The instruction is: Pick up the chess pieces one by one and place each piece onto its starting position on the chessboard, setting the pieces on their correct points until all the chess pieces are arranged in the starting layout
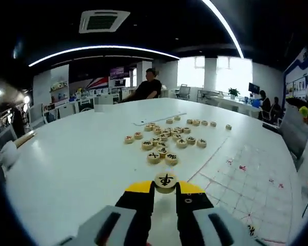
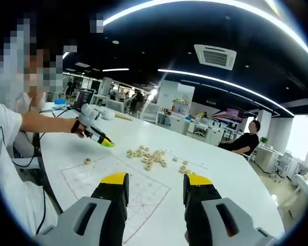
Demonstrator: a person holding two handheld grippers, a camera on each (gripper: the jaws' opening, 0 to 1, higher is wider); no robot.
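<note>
over the white table (image 1: 66, 164), left hand-held gripper (image 1: 165, 188) clamped around one chess piece (image 1: 165, 181)

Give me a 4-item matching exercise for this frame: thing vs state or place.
Things:
1. left gripper
2. right gripper
3. pile of chess pieces
4. lone chess piece

States or places:
A. open, nothing between the jaws
B. loose on the bare white table, off the board
C. shut on a chess piece
D. at the edge of the chessboard, near the person's hand

Pairs: 1-C, 2-A, 3-B, 4-D
</note>
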